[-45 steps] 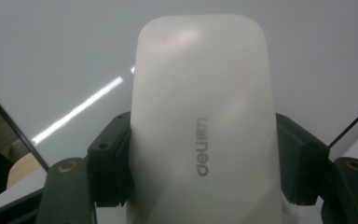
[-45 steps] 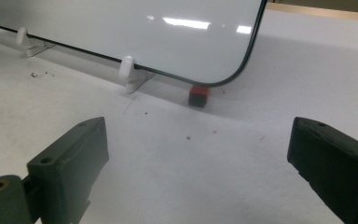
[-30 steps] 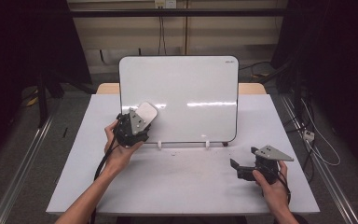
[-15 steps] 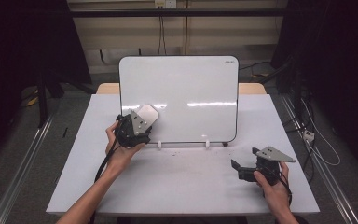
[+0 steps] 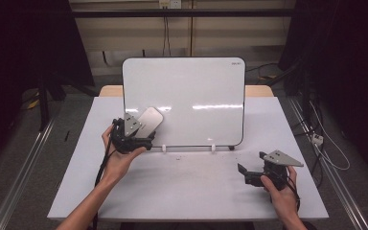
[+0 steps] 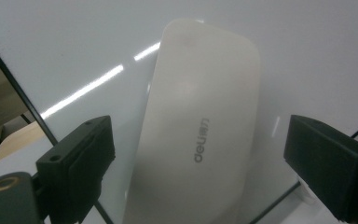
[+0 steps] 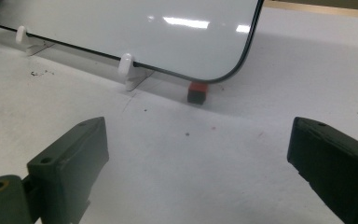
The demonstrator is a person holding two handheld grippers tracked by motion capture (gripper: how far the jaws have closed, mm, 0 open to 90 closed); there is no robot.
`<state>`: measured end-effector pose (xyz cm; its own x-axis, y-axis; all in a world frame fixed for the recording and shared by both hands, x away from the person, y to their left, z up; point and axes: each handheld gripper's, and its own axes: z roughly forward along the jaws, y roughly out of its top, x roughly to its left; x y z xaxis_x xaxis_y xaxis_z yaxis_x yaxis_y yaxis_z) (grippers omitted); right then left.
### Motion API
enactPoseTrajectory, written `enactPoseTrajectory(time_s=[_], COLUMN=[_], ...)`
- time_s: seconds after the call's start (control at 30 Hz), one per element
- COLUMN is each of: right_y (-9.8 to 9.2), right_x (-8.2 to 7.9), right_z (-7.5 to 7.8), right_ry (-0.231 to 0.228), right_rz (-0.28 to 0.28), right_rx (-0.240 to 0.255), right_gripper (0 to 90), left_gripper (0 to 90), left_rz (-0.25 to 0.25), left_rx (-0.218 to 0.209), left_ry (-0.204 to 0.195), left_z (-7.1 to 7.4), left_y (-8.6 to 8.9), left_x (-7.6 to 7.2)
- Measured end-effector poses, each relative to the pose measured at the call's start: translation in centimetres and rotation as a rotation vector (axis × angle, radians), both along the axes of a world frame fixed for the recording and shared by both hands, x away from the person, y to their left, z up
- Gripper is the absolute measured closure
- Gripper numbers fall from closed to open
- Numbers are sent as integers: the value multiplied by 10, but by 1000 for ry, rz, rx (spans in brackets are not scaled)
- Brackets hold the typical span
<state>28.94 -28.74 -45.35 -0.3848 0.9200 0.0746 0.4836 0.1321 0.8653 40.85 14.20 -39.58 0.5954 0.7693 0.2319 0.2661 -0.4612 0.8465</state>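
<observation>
Jaws of the left gripper (image 6: 200,163) had just been opening and stood spread on either side of the white eraser (image 6: 200,130), clear of it. The eraser lay flat against the lower left of the whiteboard (image 5: 196,91), which stood propped on the bench (image 5: 191,187). The right gripper (image 5: 243,172) rested low at the bench's right, jaws spread with nothing between them.

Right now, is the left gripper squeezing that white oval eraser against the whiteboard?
No: in the left gripper view the white oval eraser lies on the whiteboard with clear gaps to both black jaws of the left gripper.
</observation>
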Motion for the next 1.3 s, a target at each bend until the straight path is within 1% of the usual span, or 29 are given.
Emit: enactPoseTrajectory(time_s=[0.1,0.13,0.17,0.2,0.23,0.27,0.3,0.37,0.43,0.53,0.6,0.63,0.67,0.7,0.73,0.87,0.9,0.93,1.03,1.07,1.17,1.2,1.27,1.3], right_y=[0,0,0,0,0,0,0,1,1,1,1,1,1,1,1,1,1,1,2,2,3,4,4,3], right_x=[-1,-1,-1,0,0,0,0,0,0,1,1,1,1,1,1,1,1,1,1,1,3,3,2,2], right_z=[0,0,0,0,0,0,0,0,0,0,0,0,0,0,0,0,0,0,-1,-1,-2,-1,-2,-1], right_ry=[1,-1,2,1,0,1,0,1,3,4,5,4,6,5,5,5,5,7,9,11,11,11,11,11], right_rz=[-3,-2,-3,-3,-1,-1,0,1,1,-1,0,3,2,1,0,-1,0,0,-1,-2,4,6,7,6], right_rx=[2,0,1,1,0,-1,-2,-2,-1,1,0,0,2,1,3,2,1,1,1,3,-3,-4,-4,-3], right_gripper=[54,54,53,53,53,54,53,53,54,53,53,53,53,53,53,53,53,53,53,53,53,53,53,53], left_gripper=[93,90,89,88,88,86,81,60,53,53,53,53,53,53,54,54,54,54,53,53,52,53,53,52], left_rz=[-11,-10,-13,-4,-5,-2,-2,-4,-9,-13,-10,-10,-14,-20,-19,-1,0,-1,11,17,31,41,51,66], left_rx=[-38,-52,-49,-65,-74,-95,-108,-92,-102,-140,-137,-149,-149,-146,-150,-124,-124,-113,-101,-100,-107,-122,-137,-150], left_ry=[32,36,43,49,61,76,89,93,92,108,108,125,145,149,143,156,150,149,150,156,162,161,165,154], left_z=[3,3,4,3,3,1,0,-1,-2,0,0,0,0,0,-1,-5,-6,-7,-12,-15,-21,-23,-25,-27], left_y=[6,7,9,10,12,13,15,18,20,25,29,31,33,35,37,43,45,47,49,49,52,53,59,62], left_x=[-5,-7,-8,-10,-12,-13,-15,-20,-24,-30,-33,-35,-38,-40,-43,-54,-57,-59,-66,-68,-73,-75,-78,-80])
